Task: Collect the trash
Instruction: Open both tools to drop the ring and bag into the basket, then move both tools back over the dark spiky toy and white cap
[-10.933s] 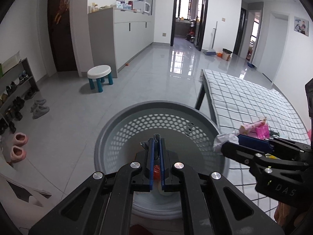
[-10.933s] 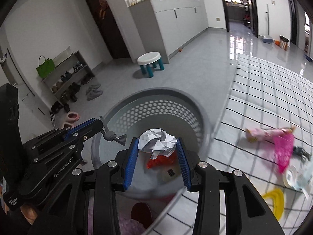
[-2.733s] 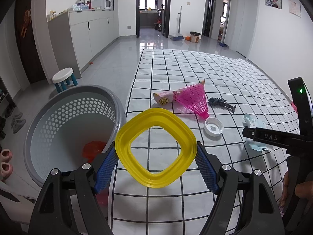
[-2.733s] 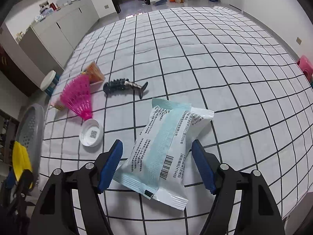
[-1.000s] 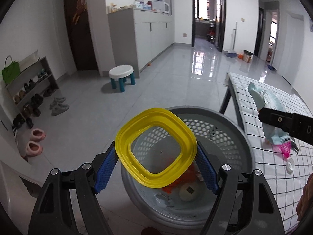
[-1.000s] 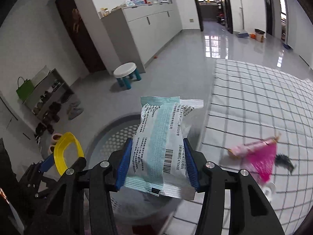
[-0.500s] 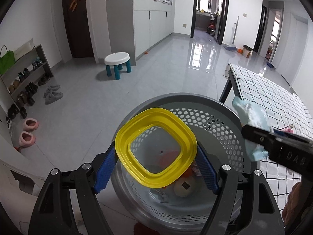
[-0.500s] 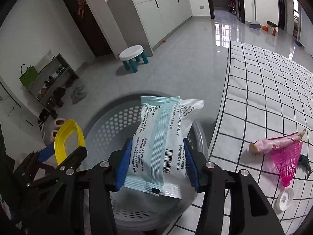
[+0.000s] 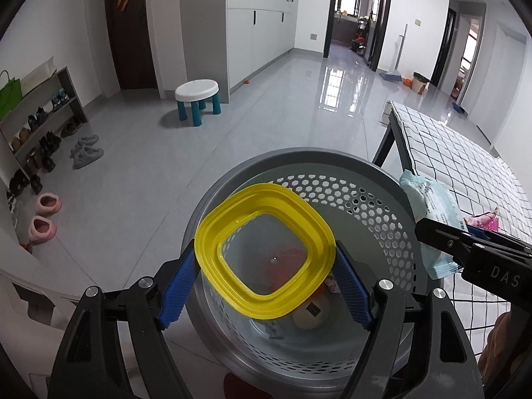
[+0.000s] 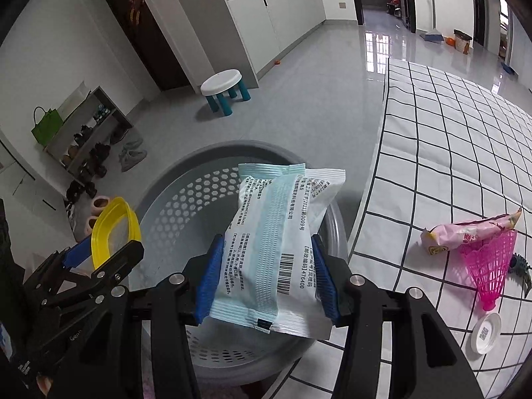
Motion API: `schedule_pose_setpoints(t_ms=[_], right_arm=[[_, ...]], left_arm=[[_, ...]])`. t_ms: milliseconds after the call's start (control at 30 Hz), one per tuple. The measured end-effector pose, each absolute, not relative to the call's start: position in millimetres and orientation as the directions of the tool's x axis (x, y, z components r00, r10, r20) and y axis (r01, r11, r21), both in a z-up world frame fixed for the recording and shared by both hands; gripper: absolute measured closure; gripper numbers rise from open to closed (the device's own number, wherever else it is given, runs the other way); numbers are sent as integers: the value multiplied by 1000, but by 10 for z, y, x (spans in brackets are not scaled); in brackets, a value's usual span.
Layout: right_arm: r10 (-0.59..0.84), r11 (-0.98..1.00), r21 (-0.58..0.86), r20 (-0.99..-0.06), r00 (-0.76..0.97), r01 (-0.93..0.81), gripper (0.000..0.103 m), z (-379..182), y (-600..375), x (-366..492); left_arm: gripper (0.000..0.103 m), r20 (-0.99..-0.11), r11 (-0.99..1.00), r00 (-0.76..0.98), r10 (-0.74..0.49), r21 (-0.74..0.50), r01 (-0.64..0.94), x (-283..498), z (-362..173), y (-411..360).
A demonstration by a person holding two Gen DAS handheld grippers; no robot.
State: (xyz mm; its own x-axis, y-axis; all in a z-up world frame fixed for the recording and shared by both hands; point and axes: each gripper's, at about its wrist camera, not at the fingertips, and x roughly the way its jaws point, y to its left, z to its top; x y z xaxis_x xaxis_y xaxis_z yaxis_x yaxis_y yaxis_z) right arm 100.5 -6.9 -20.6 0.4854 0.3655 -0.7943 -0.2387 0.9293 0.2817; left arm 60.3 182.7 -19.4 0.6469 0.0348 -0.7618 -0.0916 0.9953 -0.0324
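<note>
My left gripper (image 9: 264, 287) is shut on a yellow-rimmed clear lid (image 9: 229, 286) and holds it above the grey perforated basket (image 9: 365, 193). The lid also shows in the right wrist view (image 10: 111, 229). My right gripper (image 10: 266, 279) is shut on a pale blue and white plastic packet (image 10: 276, 242) over the basket's (image 10: 186, 186) right rim. The packet shows at the right in the left wrist view (image 9: 432, 206). Orange and round pale trash (image 9: 309, 312) lies in the basket bottom.
A checked table (image 10: 449, 153) at the right holds a pink wrapper (image 10: 465, 232), a pink shuttlecock (image 10: 488, 266), a white cap (image 10: 485, 332) and a dark toy (image 10: 522, 267). A white stool (image 9: 198, 98) and a shoe rack (image 9: 36, 123) stand on the grey floor.
Both grippers have moved a little lower and closer over the basket, each still holding its item. The packet now hangs over the basket's right rim.
</note>
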Motion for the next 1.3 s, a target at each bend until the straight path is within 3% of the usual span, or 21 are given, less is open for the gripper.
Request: schedule_pose_setpoints(t_ms=[267,300,333,400,1300], right_arm=[[363,930,278,-796,484,-239,53,-201,-79,982],[364,930,280,-795,486,-239,49,-195,-85,983],[367,929,284,-792,487,-238,38,-191,-94,984],[378,925,302,-774,507,-230,32,-162,-137,967],[368,930,297,-778,510,-217,32,-178,-160,944]], left_arm=[[25,-760,995,649,40,-29,-95,601,-190,1823],[23,-761,995,648,40,-31,-97,607,-193,1829],[21,-760,994,648,40,-32,-100,608,-193,1838],[20,-760,994,649,42,-33,-103,605,-191,1846],[17,-751,993,659,36,-45,-105,572,-146,1853]])
